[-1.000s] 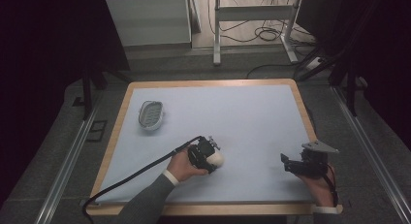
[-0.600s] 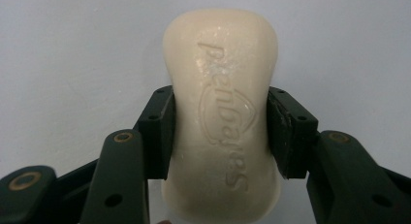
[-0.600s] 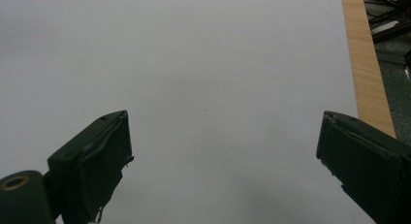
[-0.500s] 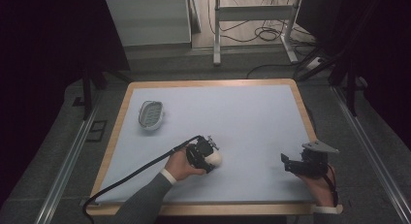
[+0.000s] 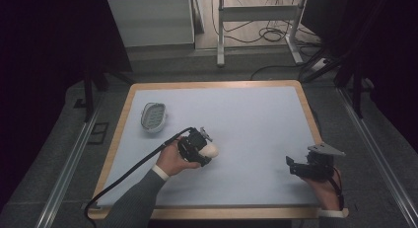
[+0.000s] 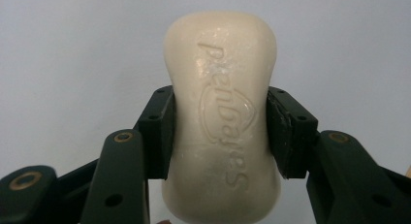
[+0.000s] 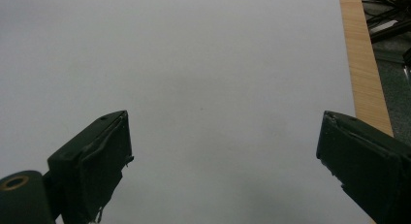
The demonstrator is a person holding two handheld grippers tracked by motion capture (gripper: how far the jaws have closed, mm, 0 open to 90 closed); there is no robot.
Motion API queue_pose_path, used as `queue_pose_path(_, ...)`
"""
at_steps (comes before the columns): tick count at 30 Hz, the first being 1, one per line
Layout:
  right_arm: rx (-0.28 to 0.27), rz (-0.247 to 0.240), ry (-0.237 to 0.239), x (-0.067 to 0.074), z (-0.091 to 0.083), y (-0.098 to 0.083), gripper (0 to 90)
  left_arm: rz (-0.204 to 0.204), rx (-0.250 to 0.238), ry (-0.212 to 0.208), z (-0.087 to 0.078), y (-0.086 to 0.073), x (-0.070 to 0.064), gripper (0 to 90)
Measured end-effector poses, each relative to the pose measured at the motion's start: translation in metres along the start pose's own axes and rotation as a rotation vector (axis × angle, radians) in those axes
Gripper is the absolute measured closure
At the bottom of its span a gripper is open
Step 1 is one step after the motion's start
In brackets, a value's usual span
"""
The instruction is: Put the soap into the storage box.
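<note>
A cream bar of soap with raised lettering is pinched at its waist between the two black jaws of my left gripper. In the high view that left gripper sits near the middle of the table's front half, with the soap sticking out to its right. My right gripper stands open with nothing between its jaws, over bare pale surface. The high view has that right gripper at the front right of the table. A grey oval soap dish lies at the left.
The pale blue table top has a wooden rim. A black cable trails from the left gripper off the front left. Beyond the table stand metal frame legs and floor cables.
</note>
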State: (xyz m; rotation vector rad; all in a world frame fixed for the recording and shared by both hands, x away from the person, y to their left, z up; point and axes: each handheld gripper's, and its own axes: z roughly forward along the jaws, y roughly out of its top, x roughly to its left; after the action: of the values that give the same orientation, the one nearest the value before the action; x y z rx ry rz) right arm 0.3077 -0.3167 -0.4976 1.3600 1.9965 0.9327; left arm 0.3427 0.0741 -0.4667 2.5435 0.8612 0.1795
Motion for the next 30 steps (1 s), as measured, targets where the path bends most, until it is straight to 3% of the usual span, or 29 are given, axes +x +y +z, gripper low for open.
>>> queue_pose_path(17,0.006,0.007,-0.007,0.001,0.0,0.0,5.6,-0.066,-0.039,0.025,-0.021,-0.011,0.027,49.5)
queue_pose_path(30,0.016,0.009,-0.012,0.001,0.001,-0.001,5.6,-0.095,-0.052,0.045,-0.028,-0.014,0.038,49.5)
